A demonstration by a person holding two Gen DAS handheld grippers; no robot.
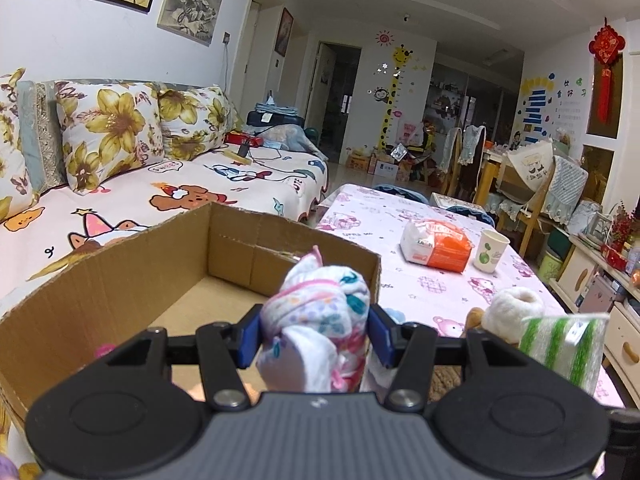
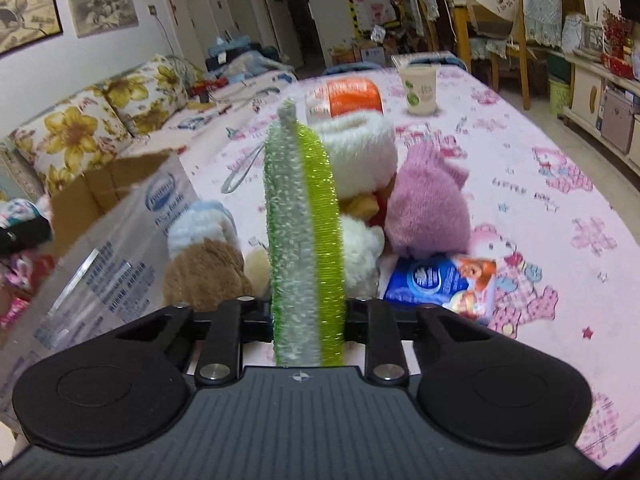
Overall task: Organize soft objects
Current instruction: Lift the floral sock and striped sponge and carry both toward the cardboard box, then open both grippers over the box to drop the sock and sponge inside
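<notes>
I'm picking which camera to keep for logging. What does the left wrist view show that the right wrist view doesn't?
Only the left wrist view shows the cardboard box's open inside and the left gripper clamping a rolled printed cloth.

Only the right wrist view shows the pink plush, brown plush, blue tissue pack and the right gripper shut on the green scrubber.

Both show the scrubber, paper cup, orange pack and pink tablecloth.

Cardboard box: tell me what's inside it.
The cardboard box shows a mostly bare brown floor, with something pink near its front. The left gripper and its cloth bundle cover the nearer part.
</notes>
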